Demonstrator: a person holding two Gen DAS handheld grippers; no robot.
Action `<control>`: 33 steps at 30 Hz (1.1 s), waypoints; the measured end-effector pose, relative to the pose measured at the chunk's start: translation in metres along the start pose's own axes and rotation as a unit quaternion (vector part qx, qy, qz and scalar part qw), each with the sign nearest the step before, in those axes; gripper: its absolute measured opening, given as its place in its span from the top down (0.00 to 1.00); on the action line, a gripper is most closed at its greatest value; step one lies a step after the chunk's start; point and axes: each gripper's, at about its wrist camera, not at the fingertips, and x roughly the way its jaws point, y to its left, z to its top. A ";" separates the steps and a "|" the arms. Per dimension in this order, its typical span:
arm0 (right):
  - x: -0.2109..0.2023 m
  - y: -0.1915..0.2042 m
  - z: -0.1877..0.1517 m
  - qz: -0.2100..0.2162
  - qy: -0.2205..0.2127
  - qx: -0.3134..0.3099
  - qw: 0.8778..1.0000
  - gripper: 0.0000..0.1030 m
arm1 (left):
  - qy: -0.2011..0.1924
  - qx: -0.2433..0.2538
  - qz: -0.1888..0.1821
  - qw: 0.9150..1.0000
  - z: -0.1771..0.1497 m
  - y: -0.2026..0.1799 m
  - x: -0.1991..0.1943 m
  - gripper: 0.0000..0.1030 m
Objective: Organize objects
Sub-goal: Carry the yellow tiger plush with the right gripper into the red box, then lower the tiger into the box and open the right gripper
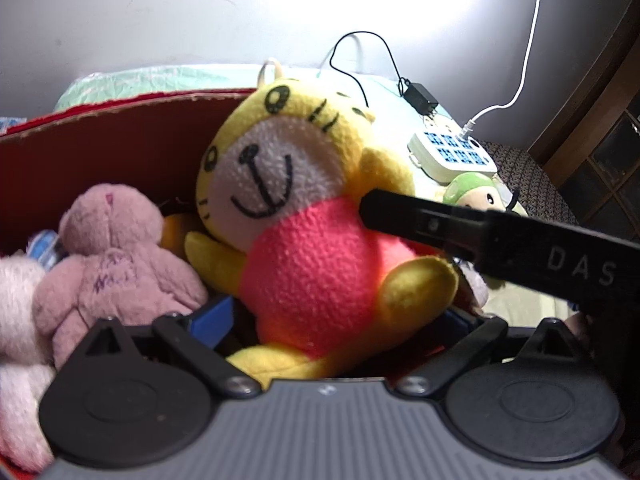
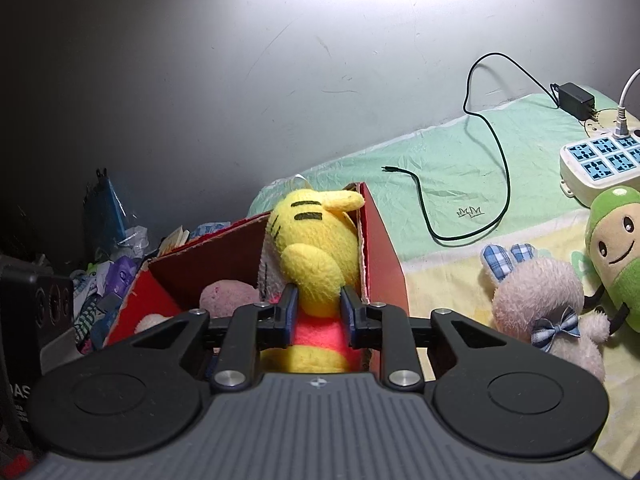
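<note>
A yellow tiger plush (image 1: 304, 216) with a red body leans inside a red cardboard box (image 1: 100, 152), its face turned to the left wrist camera. My left gripper (image 1: 336, 320) is open wide around its lower body, pads apart from it. My right gripper (image 2: 318, 304) is shut on the tiger plush (image 2: 316, 248) near its arm, at the box's (image 2: 384, 248) right wall. One of its fingers (image 1: 400, 216) reaches in from the right in the left wrist view. A pink bear plush (image 1: 108, 256) lies in the box beside the tiger.
On the sheet right of the box sit a pale rabbit plush with a blue bow (image 2: 548, 312) and a green-capped plush (image 2: 612, 256). A power strip (image 2: 600, 160) and a black charger with its cable (image 2: 572, 96) lie further back. Clutter (image 2: 112, 272) is piled left of the box.
</note>
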 end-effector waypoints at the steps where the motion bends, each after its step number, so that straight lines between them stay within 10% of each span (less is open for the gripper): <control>1: 0.000 0.000 -0.001 -0.002 -0.001 -0.001 1.000 0.77 | 0.001 -0.001 0.001 1.000 0.000 0.000 0.001 0.01; 33: -0.066 -0.007 -0.017 0.036 -0.010 0.012 0.999 0.65 | -0.029 0.022 0.145 0.989 -0.021 -0.052 -0.080 0.01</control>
